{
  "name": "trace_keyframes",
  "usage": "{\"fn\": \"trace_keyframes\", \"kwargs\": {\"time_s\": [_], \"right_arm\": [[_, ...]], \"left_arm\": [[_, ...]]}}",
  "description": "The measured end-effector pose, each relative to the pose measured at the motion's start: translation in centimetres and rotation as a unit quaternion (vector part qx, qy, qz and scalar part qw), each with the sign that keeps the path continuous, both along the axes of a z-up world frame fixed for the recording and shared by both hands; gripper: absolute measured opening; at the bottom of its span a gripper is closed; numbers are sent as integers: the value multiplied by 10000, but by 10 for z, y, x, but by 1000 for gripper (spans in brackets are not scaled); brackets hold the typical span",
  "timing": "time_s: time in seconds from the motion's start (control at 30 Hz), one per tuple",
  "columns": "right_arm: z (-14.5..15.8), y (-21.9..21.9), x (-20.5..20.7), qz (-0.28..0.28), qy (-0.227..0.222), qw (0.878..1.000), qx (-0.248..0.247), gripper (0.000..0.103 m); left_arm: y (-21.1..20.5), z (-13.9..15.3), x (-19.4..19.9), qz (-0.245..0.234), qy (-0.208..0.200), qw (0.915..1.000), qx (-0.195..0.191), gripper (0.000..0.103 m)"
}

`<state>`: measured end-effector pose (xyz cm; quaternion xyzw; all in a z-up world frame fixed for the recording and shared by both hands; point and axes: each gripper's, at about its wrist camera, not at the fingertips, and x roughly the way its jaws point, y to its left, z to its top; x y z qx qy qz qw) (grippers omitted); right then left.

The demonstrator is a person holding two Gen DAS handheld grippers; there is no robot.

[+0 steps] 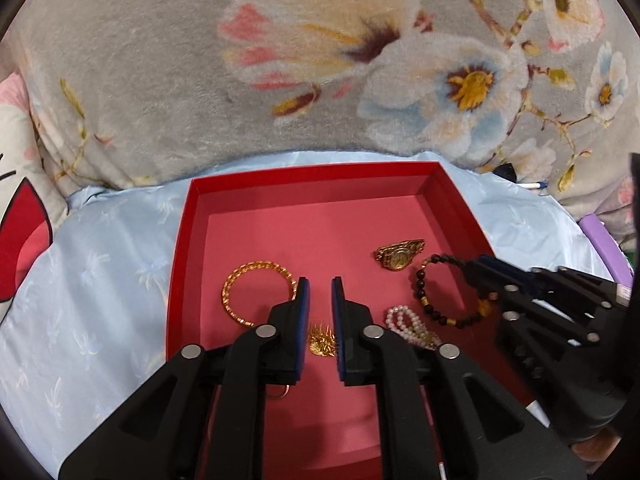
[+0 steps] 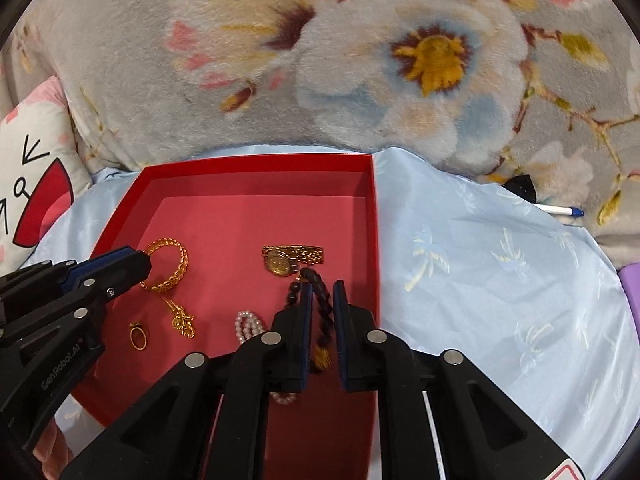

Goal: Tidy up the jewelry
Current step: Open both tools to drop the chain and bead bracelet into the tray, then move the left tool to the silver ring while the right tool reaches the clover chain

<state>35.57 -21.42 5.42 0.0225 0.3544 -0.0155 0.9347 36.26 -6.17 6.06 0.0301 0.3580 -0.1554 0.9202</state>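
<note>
Below, on a blue sheet (image 1: 100, 280) against a flowered blanket (image 1: 160, 80): a red tray (image 1: 312, 170), with all the jewelry on its pink floor.

Left tongs (image 1: 316, 284): over the tray's left half, pointing down and forward. Pads a narrow slot apart, clamped on nothing. Through the slot, only pink floor and, lower down, the gold pendant (image 1: 320, 344). Just left of the left finger, the gold bangle (image 1: 256, 267), its right edge hidden behind that finger. From the right wrist view, tips at the bangle's upper left rim; touching or only in front of it, cannot tell. Under the left finger's base, a bit of the gold ring (image 1: 280, 392), seen whole from the other side, near the tray's front left.

Right tongs (image 2: 322, 286): over the tray's right half, close to the right wall. Pads narrowly apart too, astride one side of the dark bead bracelet (image 2: 324, 300). Strand running up between the pads, close against the left one, with no clear squeeze from both. From the left wrist view, bracelet flat on the floor as a round loop, tips at its right edge.

Just beyond the bracelet, at the tong tips, the gold watch (image 2: 282, 262), on its side. Left of the left finger, the pearl strand (image 2: 248, 322), coiled, partly under the tongs' body. Between the two pairs of tongs: pendant, pearls and bare floor.

Off the tray, far right on the sheet, a white pen (image 2: 560, 210).
</note>
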Motion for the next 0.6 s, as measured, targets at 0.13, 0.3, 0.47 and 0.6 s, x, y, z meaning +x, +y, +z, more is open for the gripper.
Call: {"fn": "trace_keyframes", "kwargs": {"time_s": [0.13, 0.3, 0.47, 0.6], "right_arm": [[1, -9, -15, -21, -111, 9998, 178, 14], [5, -12, -47, 68, -245, 9994, 236, 16], [3, -10, -93, 206, -258, 9990, 284, 20], [-5, 0, -134, 284, -227, 9992, 161, 20]], "left_arm": [[4, 0, -7, 111, -151, 9998, 83, 22], [16, 8, -31, 209, -430, 9988, 122, 34], [28, 14, -67, 176, -654, 9975, 182, 34], [41, 13, -98, 168, -603, 9979, 166, 35]]}}
